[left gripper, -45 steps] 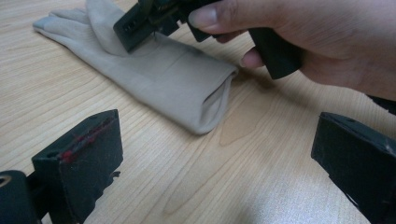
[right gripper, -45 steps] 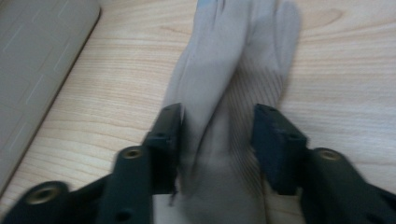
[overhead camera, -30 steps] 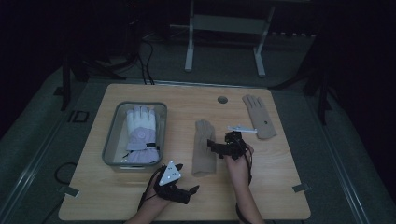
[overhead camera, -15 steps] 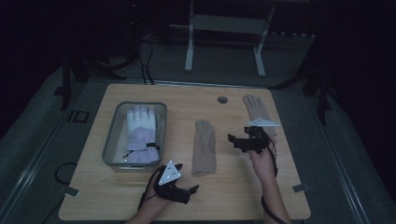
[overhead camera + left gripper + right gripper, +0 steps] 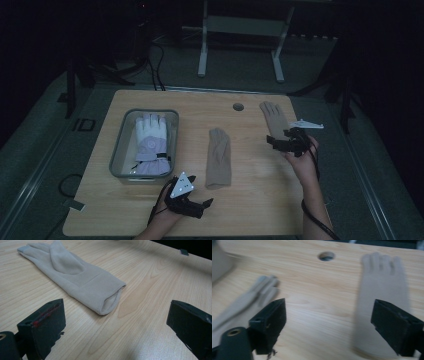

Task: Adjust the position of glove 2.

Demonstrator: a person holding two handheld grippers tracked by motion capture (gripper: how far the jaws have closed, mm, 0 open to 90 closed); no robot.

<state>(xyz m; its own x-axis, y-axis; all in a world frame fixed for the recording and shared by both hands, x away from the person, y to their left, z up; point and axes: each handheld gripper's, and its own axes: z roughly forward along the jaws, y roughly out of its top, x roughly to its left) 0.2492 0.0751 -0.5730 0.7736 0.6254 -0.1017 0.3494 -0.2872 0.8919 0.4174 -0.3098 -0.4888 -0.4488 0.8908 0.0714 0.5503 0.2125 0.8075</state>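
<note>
Two tan gloves lie flat on the wooden table [image 5: 250, 200]. One tan glove [image 5: 219, 157] [image 5: 75, 277] [image 5: 249, 300] rests at the centre, cuff toward me. The other tan glove [image 5: 274, 118] [image 5: 382, 302] lies at the far right, fingers pointing away. My left gripper [image 5: 197, 202] [image 5: 115, 327] sits open near the front edge, just short of the centre glove's cuff. My right gripper [image 5: 276, 142] [image 5: 329, 325] hovers open at the near end of the right glove, its right jaw over the cuff area. Nothing is held between either pair of jaws.
A clear plastic bin [image 5: 120, 150] at the left holds a white and lavender glove [image 5: 150, 145]. A round cable hole [image 5: 238, 106] [image 5: 326, 256] is in the table near its far edge. Dark floor, cables and a metal stand surround the table.
My right gripper has moved from the centre glove rightward to the near end of the right glove. The left gripper has stayed in place.
</note>
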